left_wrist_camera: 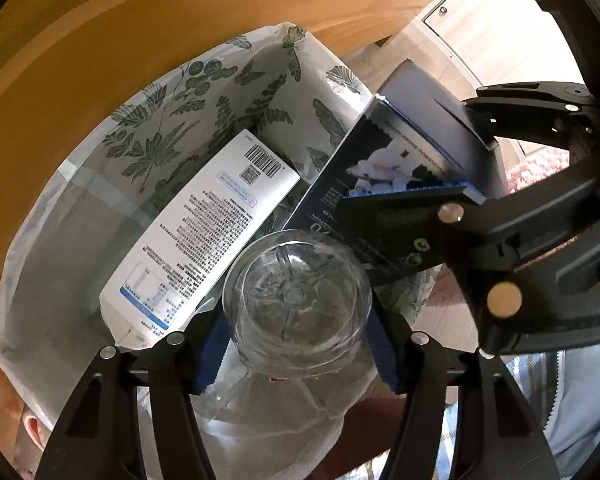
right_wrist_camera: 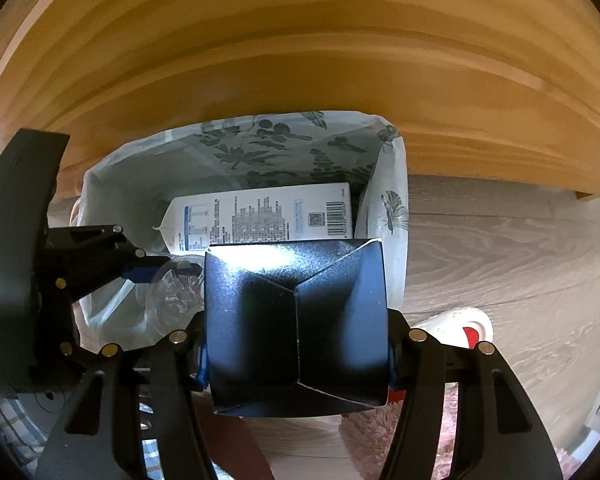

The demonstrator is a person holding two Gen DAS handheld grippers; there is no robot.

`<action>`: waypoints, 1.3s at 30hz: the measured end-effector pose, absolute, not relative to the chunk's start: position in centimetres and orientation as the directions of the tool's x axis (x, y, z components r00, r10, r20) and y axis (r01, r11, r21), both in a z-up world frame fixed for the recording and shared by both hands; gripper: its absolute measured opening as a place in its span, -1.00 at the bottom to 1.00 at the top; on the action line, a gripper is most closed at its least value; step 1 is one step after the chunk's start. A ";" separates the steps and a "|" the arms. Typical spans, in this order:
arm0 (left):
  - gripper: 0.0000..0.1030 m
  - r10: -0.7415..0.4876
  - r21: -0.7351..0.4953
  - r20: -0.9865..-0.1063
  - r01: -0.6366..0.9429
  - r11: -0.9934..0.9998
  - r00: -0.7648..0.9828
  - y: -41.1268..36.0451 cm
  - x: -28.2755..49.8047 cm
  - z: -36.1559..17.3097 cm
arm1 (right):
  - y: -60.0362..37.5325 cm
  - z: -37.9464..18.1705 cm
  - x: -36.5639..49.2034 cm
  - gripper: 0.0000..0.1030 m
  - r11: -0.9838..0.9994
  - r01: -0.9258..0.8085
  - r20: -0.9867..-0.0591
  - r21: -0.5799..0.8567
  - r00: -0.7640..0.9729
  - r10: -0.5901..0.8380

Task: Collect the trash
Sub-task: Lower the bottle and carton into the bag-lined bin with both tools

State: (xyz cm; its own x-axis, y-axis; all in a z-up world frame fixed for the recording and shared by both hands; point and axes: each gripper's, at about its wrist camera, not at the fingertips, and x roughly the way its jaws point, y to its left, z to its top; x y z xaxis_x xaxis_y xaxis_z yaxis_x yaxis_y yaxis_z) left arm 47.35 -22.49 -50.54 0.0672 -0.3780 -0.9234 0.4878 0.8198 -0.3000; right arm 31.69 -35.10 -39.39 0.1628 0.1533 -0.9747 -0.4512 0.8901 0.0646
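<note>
white carton (left_wrist_camera: 204,236), barcode, unreadable print

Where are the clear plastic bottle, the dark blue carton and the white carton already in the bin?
clear plastic bottle (left_wrist_camera: 298,300), left wrist view, on its round base.
dark blue carton (right_wrist_camera: 296,328), right wrist view, on its folded end face.
white carton (left_wrist_camera: 204,236), left wrist view, on its printed side panel.

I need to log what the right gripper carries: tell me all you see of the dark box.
The dark box is a glossy navy carton, cardboard by its look, its folded end flaps facing the right wrist camera. One side carries white lettering and a pale picture. The right gripper clamps it between blue pads, tilted over the open mouth of the leaf-print bag.
</note>
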 end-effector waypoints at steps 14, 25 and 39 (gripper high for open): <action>0.12 -0.421 -0.324 -0.901 0.487 0.811 0.103 -22.4 44.7 -52.6 | -36.6 -37.5 33.2 0.14 0.915 -0.396 -0.977 0.077 0.153 0.148; 0.12 -0.418 -0.305 -0.900 0.508 0.806 0.122 -22.8 43.7 -53.1 | -36.0 -37.3 33.2 0.14 0.923 -0.379 -0.977 0.069 0.159 0.139; 0.12 -0.422 -0.321 -0.901 0.507 0.800 0.096 -21.5 42.2 -54.1 | -35.2 -37.0 32.4 0.14 0.919 -0.392 -0.985 0.052 0.130 0.111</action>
